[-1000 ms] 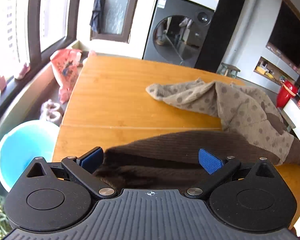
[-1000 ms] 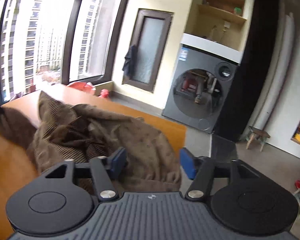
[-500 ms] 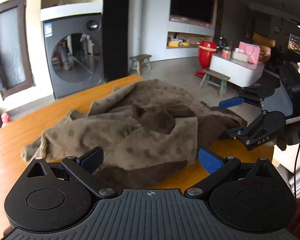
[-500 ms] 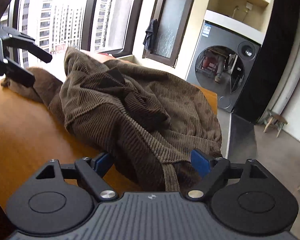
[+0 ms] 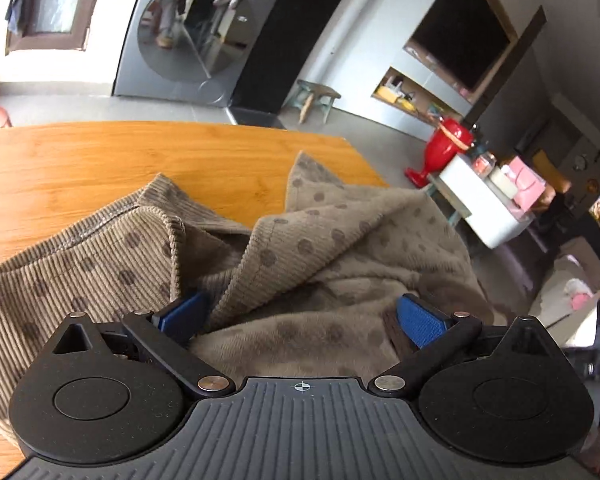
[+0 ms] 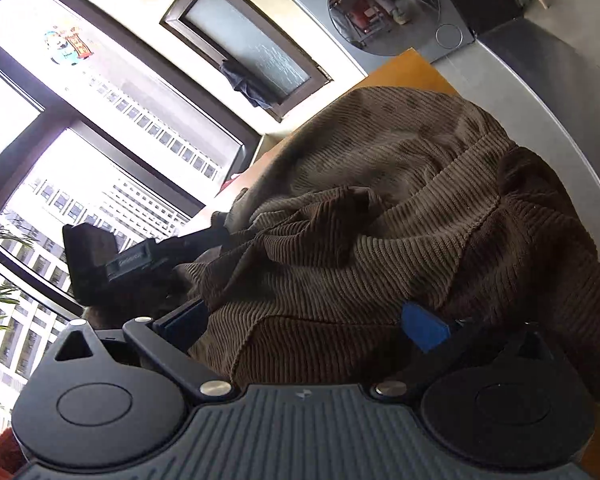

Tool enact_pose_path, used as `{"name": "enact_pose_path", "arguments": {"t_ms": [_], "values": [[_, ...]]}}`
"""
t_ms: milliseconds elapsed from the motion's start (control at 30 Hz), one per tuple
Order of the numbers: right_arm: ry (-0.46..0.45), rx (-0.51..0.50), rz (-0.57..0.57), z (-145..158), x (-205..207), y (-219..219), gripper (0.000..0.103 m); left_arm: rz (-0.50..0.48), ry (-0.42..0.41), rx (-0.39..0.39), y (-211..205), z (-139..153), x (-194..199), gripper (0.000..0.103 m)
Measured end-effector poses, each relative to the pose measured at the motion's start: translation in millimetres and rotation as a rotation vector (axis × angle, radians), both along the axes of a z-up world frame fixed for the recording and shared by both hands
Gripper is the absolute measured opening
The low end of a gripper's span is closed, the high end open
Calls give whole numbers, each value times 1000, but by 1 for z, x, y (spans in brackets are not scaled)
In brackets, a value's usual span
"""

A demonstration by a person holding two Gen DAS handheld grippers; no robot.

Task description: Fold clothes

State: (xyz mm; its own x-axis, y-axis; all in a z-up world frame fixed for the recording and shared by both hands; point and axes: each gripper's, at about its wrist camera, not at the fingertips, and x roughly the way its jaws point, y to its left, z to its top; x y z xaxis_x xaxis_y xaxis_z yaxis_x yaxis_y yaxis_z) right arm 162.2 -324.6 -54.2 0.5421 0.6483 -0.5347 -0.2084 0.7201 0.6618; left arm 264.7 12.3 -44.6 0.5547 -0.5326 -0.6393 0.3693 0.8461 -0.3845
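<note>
A brown ribbed knit garment [image 5: 320,240] with darker dots lies crumpled on the wooden table [image 5: 100,160]. My left gripper [image 5: 300,316] is open, its blue pads on either side of a bunch of the cloth. In the right wrist view the same garment [image 6: 380,220] fills the middle. My right gripper [image 6: 304,322] is open with a fold of the knit between its pads. The left gripper [image 6: 112,260] shows there at the far side of the pile.
A washing machine [image 5: 196,28] stands beyond the table's far edge. A small stool [image 5: 316,96], a red vase [image 5: 444,148] and a low white table [image 5: 488,200] stand on the floor to the right. Large windows [image 6: 80,140] are behind the pile in the right view.
Both grippers have moved in onto the garment, and cloth now lies between each pair of pads. The right view has rolled sideways. The left view has dropped closer to the cloth.
</note>
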Motion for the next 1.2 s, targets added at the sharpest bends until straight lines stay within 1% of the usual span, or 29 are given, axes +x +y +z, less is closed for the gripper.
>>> {"name": "enact_pose_path", "arguments": {"t_ms": [100, 167, 300, 367, 533, 567, 600, 700, 767, 800, 833, 900, 967, 1000, 1067, 1100, 1200], "values": [[-64, -106, 19, 2, 32, 28, 103, 0, -31, 83, 6, 0, -24, 103], [-102, -170, 36, 2, 55, 49, 103, 18, -24, 101, 16, -1, -44, 103], [-136, -291, 102, 4, 88, 102, 103, 63, 12, 52, 41, 2, -90, 103], [-165, -340, 153, 4, 97, 130, 103, 53, 19, 34, 42, 2, -108, 103], [-230, -385, 385, 7, 106, 196, 103, 28, 39, -10, 45, 2, -152, 103], [-253, -404, 436, 7, 103, 207, 103, 21, 46, -28, 45, 2, -159, 103], [-274, -421, 485, 7, 102, 216, 103, 12, 59, -64, 46, 1, -162, 103], [-278, -433, 557, 10, 99, 220, 103, -34, 94, -149, 40, 0, -174, 103], [-258, -452, 536, 16, 96, 208, 103, -91, 108, -192, 36, 5, -176, 103], [-270, -478, 498, 20, 89, 198, 103, -120, 107, -213, 35, 9, -177, 103], [-284, -504, 459, 24, 82, 187, 103, -148, 91, -237, 37, 15, -179, 103], [-359, -576, 363, 34, 61, 167, 103, -191, 31, -293, 46, 33, -184, 103], [-453, -677, 266, 42, 33, 153, 103, -206, -66, -341, 63, 56, -188, 103], [-497, -696, 250, 47, 18, 150, 103, -190, -127, -356, 73, 68, -190, 103], [-528, -613, 308, 53, -8, 152, 103, -145, -245, -382, 91, 92, -190, 103], [-542, -569, 341, 56, -21, 155, 103, -102, -280, -387, 96, 102, -183, 103], [-560, -421, 494, 56, -47, 190, 103, -8, -313, -369, 92, 122, -146, 103]]}}
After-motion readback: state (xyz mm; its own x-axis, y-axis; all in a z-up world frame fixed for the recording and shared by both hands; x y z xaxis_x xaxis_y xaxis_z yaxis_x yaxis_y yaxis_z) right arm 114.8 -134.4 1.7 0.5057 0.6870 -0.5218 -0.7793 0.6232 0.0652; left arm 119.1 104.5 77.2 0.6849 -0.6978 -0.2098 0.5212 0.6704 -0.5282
